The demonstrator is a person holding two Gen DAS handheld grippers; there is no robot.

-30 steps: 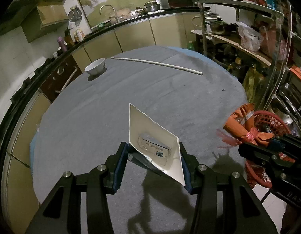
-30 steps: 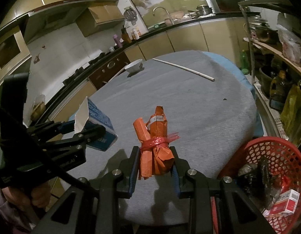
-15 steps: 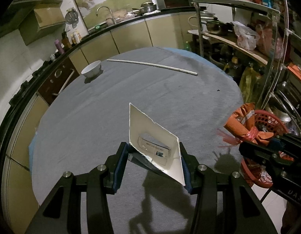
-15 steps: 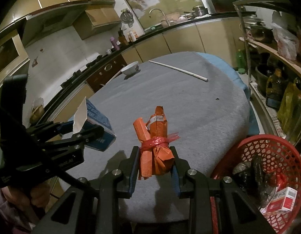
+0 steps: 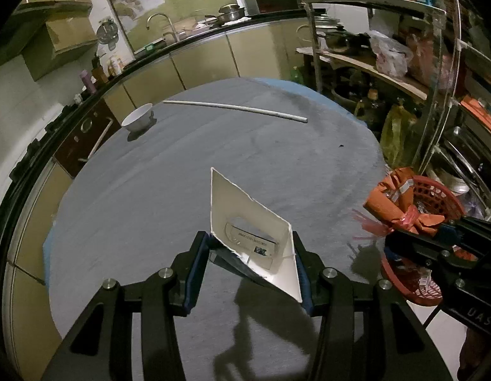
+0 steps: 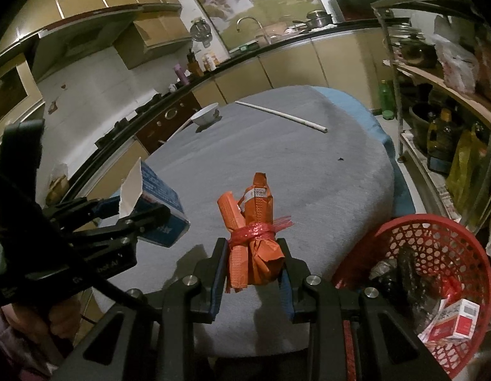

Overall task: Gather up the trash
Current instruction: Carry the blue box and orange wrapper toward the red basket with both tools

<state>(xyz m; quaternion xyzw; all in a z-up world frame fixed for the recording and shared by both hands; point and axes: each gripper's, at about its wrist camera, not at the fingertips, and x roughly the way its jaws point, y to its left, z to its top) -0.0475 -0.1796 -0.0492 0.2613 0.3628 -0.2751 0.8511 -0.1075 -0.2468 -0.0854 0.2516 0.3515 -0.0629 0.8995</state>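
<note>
The torn box (image 5: 255,238) was white inside and blue outside (image 6: 159,204); its open end faced the left camera, with a ragged flap standing up at 12 o'clock; it was held up above the grey table, pinched on both sides; the orange packet bundle (image 6: 253,238) was two packets tied with a red plastic strip; it stood upright, squeezed at its bottom half, up off the table; the red basket (image 6: 436,254) sat at 4 o'clock, beside the table edge; it held a red and white box (image 6: 452,320) and dark trash.
</note>
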